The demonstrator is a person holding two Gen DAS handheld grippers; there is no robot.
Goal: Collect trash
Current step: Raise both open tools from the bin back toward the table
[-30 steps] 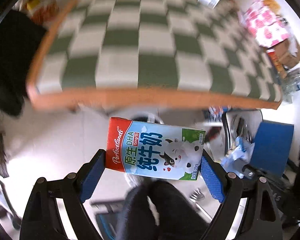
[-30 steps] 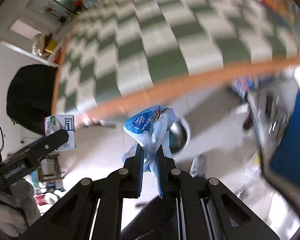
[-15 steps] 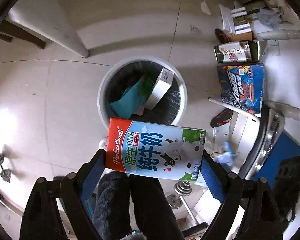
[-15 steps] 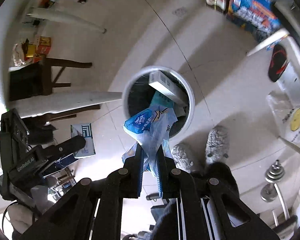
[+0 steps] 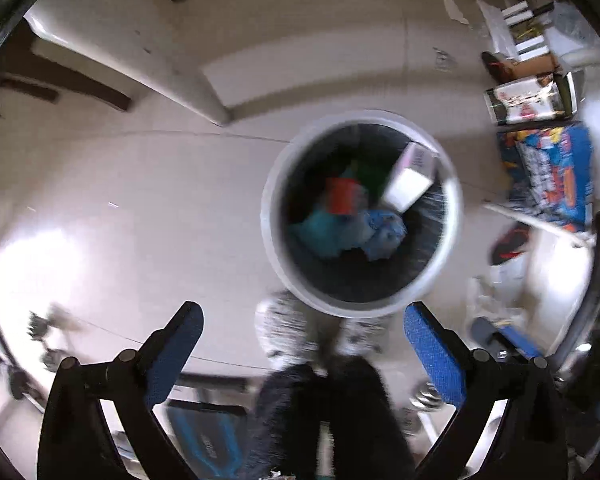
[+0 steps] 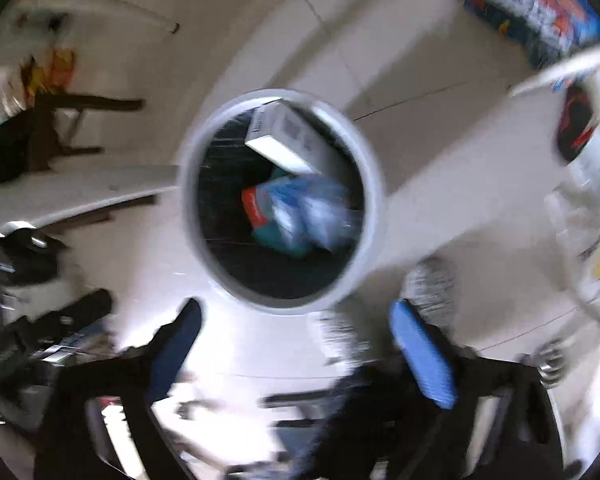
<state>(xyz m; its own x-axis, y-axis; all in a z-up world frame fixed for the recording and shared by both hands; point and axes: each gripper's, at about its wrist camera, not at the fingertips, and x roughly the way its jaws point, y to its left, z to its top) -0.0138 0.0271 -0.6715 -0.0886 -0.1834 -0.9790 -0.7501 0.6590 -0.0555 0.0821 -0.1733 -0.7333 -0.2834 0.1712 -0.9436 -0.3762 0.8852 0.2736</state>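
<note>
— Where are your tongs, and what's in them?

— Both hang above the round bin [image 5: 452, 216], pointing almost straight down at it. My left tongs [image 5: 303, 330] have just sprung wide, blue pads far apart with nothing between them. My right tongs [image 6: 294, 326] have just opened too, equally wide and bare.

— So where's the trash?

— Inside the bin. The milk carton [image 5: 342, 201] lies down among the rest near the middle of the bin; its red end is what I see best, a flat-sided cardboard box, though blur hides which way its long axis runs. Beside it, toward the near rim, sits the blue plastic wrapper [image 5: 384, 232], crumpled and glossy.

— Anything else in there?

— A white rectangular box [image 5: 411, 180] leans tilted against the bin's far wall, one end up by the rim. Under the carton there's a teal scrap [image 5: 320, 232], soft-edged. The bin itself has a smooth pale rim and a dark liner.

— And around the bin?

— It stands on a pale, shiny tiled floor [image 5: 140, 208]. Just at its near rim are my two fuzzy grey slippers [image 5: 288, 328]. To the right of the bin sits a colourful printed carton [image 5: 552, 172]; behind the bin, a white table leg [image 5: 196, 92].
</note>
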